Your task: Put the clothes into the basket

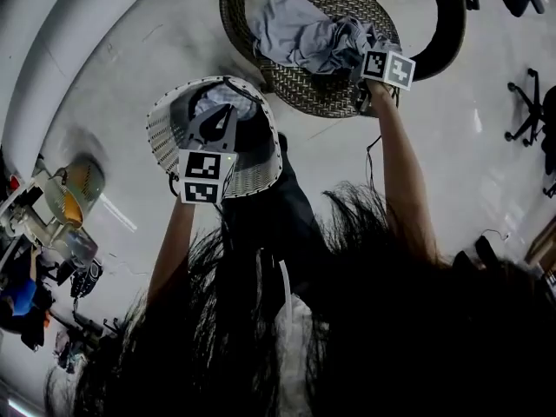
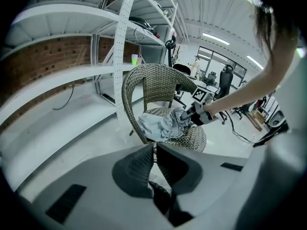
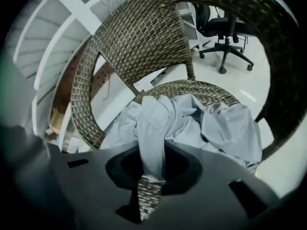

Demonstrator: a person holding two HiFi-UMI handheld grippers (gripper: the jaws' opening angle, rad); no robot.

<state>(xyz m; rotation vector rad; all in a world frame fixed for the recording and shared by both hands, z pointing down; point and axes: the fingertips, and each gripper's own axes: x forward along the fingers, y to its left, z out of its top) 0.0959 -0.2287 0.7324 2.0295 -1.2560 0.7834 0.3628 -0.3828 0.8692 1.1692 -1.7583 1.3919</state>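
Tongs and laundry. Right tongs (image 3: 151, 188) are clamped on a fold of the grey garment (image 3: 216, 123), which is heaped on the wicker chair (image 3: 139, 37) seat. Left tongs (image 2: 154, 148) are closed on the white basket (image 1: 165, 133) rim, just beside the chair. Some cloth appears to be inside already, and this garment is not yet transferred.

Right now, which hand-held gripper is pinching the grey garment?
The right hand-held gripper: its jaws are shut on a fold of the grey garment, while the left hand-held gripper grips the white basket.
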